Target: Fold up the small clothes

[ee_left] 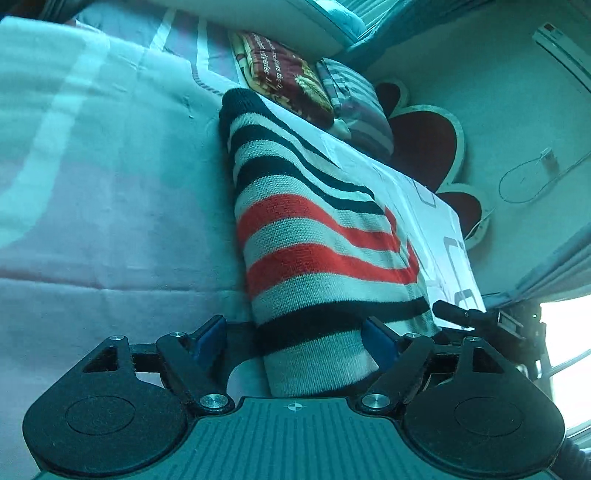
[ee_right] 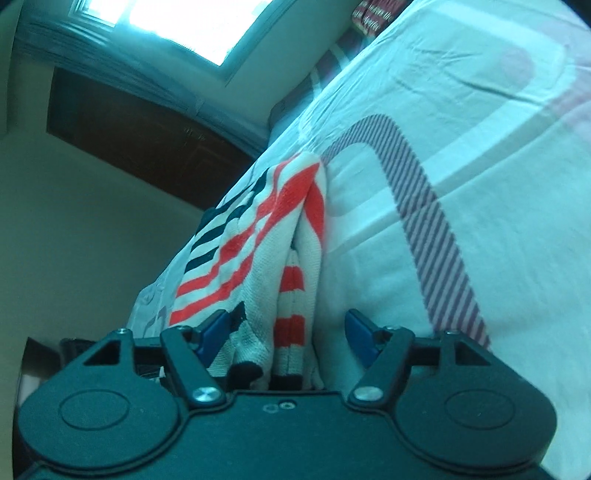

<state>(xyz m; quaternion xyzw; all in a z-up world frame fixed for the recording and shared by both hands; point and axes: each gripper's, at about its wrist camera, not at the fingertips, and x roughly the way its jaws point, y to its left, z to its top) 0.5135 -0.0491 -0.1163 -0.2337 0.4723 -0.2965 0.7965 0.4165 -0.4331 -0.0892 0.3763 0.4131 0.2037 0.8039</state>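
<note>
A knitted sweater (ee_left: 314, 229) with white, navy and red stripes lies folded lengthwise on the bed sheet (ee_left: 110, 184), near the bed's edge. One end of it runs between the fingers of my left gripper (ee_left: 293, 328). The jaws stand wide, with a gap between the left blue pad (ee_left: 210, 332) and the cloth. In the right wrist view the sweater (ee_right: 258, 236) shows doubled-over layers. Its near end hangs between the fingers of my right gripper (ee_right: 284, 325), which is open. The right pad (ee_right: 358, 332) is clear of the cloth.
A red printed folded blanket (ee_left: 284, 74) and a striped pillow (ee_left: 354, 99) lie at the far end of the bed. A red flower-shaped panel (ee_left: 424, 147) is beyond the bed edge. A black tool part (ee_left: 465, 315) shows beside the sweater. A bright window (ee_right: 184, 22) and a dark wooden panel (ee_right: 140, 133) lie off the bed.
</note>
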